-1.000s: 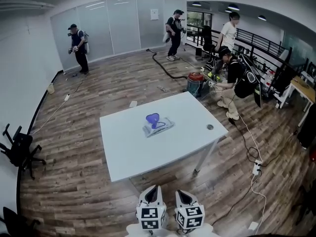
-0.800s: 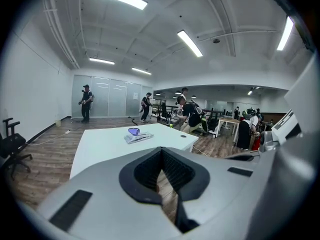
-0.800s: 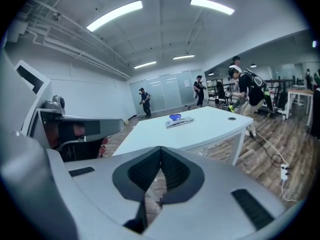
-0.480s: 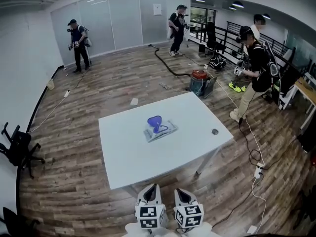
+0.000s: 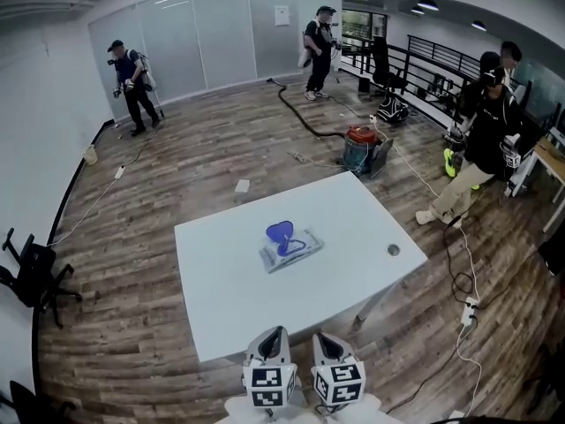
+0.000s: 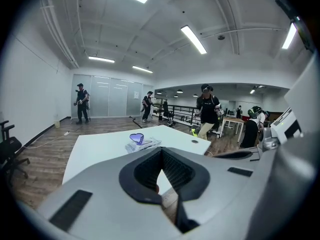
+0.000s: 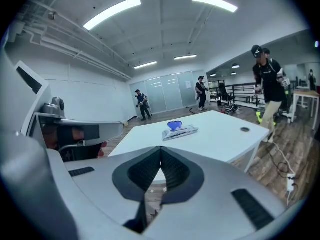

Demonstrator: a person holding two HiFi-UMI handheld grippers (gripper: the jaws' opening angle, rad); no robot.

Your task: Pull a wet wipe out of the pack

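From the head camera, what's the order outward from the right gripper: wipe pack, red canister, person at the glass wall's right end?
1. Wet wipe pack, mid table, ahead of the right gripper.
2. Red canister, on the floor past the table.
3. Person, at the right end of the far glass wall.

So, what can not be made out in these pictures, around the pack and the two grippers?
- Pack: too small in all three views to tell if a wipe sticks out beneath its blue part.
- Left gripper and right gripper: in the head view the bottom edge cuts off their lower parts.
- Table: in both gripper views the gripper bodies hide its near edge.
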